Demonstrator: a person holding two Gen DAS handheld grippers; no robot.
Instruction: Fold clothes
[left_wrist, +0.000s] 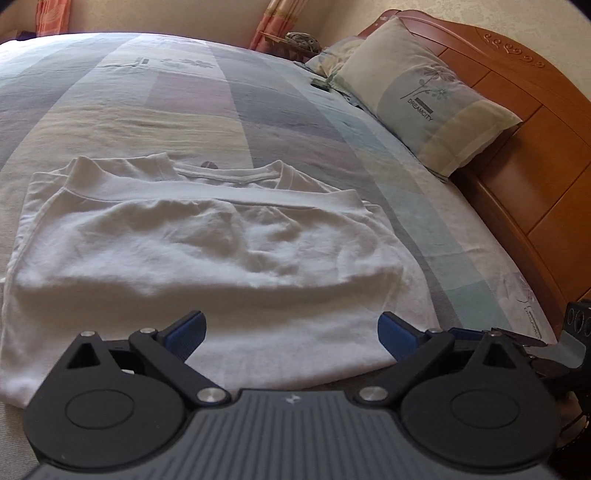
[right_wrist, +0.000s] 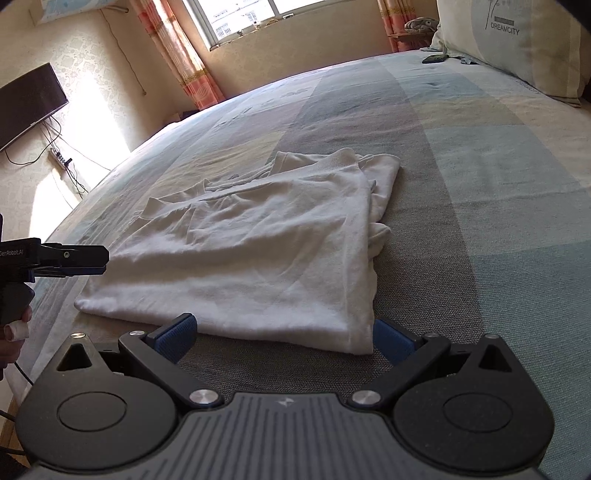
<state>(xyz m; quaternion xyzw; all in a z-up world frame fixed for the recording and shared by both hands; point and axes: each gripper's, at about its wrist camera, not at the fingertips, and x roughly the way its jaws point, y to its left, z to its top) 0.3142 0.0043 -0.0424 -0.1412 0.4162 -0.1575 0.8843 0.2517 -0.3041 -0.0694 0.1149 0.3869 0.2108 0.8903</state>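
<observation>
Both hand-held grippers, left (left_wrist: 291, 334) and right (right_wrist: 284, 334), are spread, holding nothing; grab carelessly and the folded shirt (right_wrist: 251, 251) bunches up on the bed (right_wrist: 461, 192).

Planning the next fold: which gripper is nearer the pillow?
Right. The right gripper is at the white shirt's corner on the pillow side; the left gripper is at the shirt's far side.
</observation>
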